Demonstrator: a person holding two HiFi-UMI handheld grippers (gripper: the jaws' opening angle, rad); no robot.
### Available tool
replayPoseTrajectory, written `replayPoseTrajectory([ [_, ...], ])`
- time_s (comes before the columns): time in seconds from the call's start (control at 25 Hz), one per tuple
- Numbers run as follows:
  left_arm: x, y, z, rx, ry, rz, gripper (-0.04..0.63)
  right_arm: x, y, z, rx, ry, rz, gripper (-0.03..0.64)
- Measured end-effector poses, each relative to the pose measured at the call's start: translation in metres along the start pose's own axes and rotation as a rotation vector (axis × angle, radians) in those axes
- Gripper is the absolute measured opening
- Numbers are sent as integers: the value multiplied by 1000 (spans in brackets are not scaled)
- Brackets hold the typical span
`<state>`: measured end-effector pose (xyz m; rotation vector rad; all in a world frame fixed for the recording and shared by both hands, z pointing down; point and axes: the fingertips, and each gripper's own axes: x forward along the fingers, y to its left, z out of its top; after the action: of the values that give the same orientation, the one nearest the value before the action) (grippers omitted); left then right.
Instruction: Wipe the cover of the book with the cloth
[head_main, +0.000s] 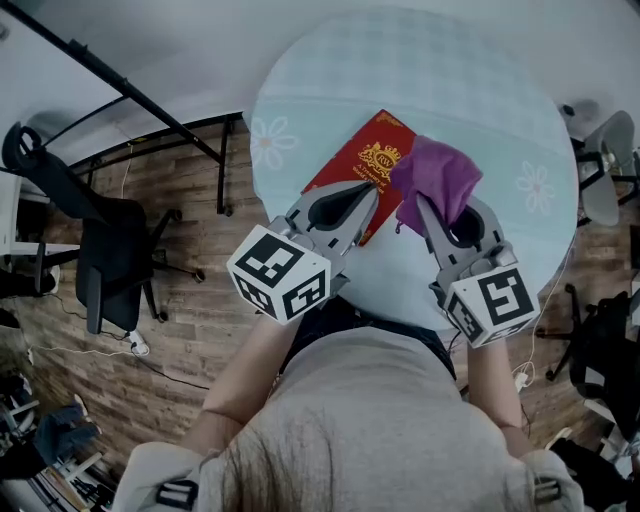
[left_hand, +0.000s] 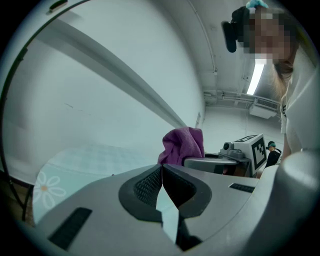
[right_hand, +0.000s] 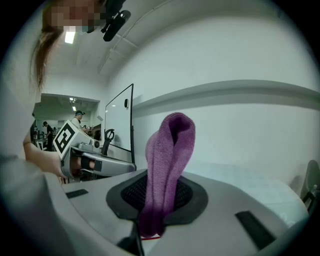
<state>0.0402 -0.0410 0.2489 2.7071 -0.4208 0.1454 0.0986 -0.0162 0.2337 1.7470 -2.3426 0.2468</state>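
A red book (head_main: 358, 160) with a gold emblem lies on the round table (head_main: 480, 90), which has a pale teal cloth. My left gripper (head_main: 372, 192) is shut with nothing between its jaws, its tip over the book's near edge. In the left gripper view the jaws (left_hand: 161, 169) meet at the tip and the book is hidden. My right gripper (head_main: 421, 205) is shut on a purple cloth (head_main: 437, 178), held just right of the book. The cloth (right_hand: 167, 165) stands folded up out of the right jaws (right_hand: 159, 202). The cloth (left_hand: 183, 145) also shows in the left gripper view.
A black office chair (head_main: 108, 250) stands on the wooden floor at left, beside a black metal frame (head_main: 160, 118). Another chair (head_main: 608, 170) is at the table's right edge. The person's torso fills the near side. A glass panel (right_hand: 119, 131) stands by the wall.
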Motion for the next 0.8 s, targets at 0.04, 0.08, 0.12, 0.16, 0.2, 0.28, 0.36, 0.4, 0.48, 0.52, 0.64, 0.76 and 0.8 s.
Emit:
replayPoseTrajectory([
  [0.04,1,0,-3,-7,12,4,25,0,-1,-2,1,5,-2,78],
  [0.08,1,0,-6,-14,17,3,25,-1,-1,-3,2,8,-5,78],
  [0.12,0,0,-7,-24,17,1,25,-1,-2,-4,4,11,-8,78],
  [0.16,-1,1,-9,-37,14,-2,25,-1,-2,-4,6,14,-10,78],
  [0.2,-2,1,-10,-48,11,-3,25,-2,-2,-5,8,17,-11,77],
  [0.28,-5,2,-11,-57,10,3,25,-2,-1,-6,10,22,-9,77],
  [0.36,-7,4,-12,-57,12,11,25,-2,1,-6,10,25,-2,77],
  [0.4,-7,5,-13,-59,14,14,25,-2,3,-6,10,27,3,77],
  [0.48,-8,6,-14,-61,15,19,25,-1,8,-8,9,30,17,77],
  [0.52,-9,6,-14,-61,14,21,25,0,9,-9,8,33,24,77],
  [0.64,-9,6,-15,-56,15,21,25,0,13,-11,6,41,40,77],
  [0.76,-9,2,-18,-50,24,13,25,-3,12,-14,12,55,43,76],
  [0.8,-9,0,-18,-47,27,10,25,-4,11,-14,8,63,46,75],
])
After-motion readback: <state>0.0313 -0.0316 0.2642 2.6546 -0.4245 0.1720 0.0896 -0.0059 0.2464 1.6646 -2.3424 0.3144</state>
